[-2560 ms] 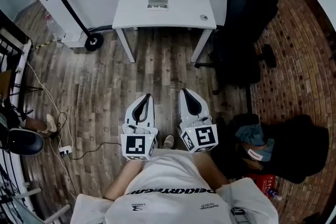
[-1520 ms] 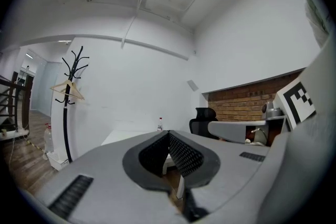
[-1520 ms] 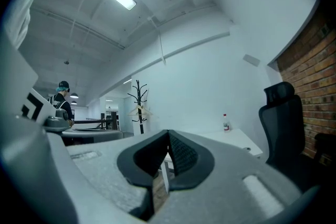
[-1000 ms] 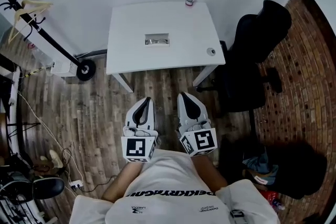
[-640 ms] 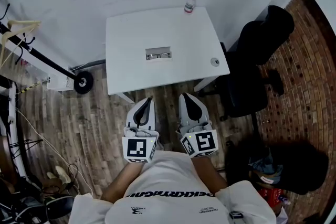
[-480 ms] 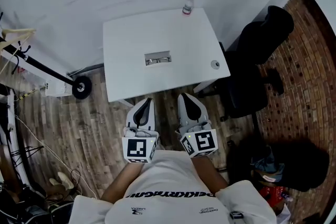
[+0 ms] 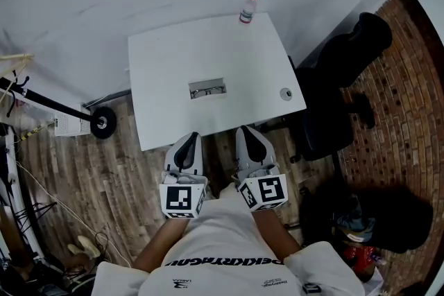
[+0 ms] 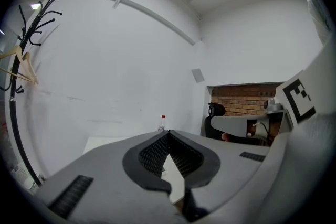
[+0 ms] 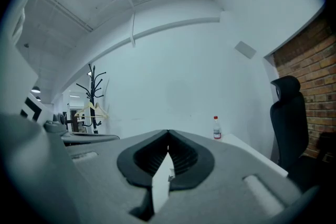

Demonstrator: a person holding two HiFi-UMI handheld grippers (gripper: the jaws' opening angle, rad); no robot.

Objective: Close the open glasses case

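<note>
Open glasses case (image 7: 207,88) lies mid-bench (image 7: 159,114); left gripper (image 7: 187,139) and right gripper (image 7: 246,130) well short of it, jaws closed, empty

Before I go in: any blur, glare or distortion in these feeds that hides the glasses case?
Head view: sharp, evenly lit, no glare; fisheye bows the table's edges, and the glasses case is small but clear. Left gripper view: dark vignetted corners; the left gripper's shut jaws loom large and block most of the tabletop. Right gripper view: same with the right gripper; mosaic patch upper left.
</note>
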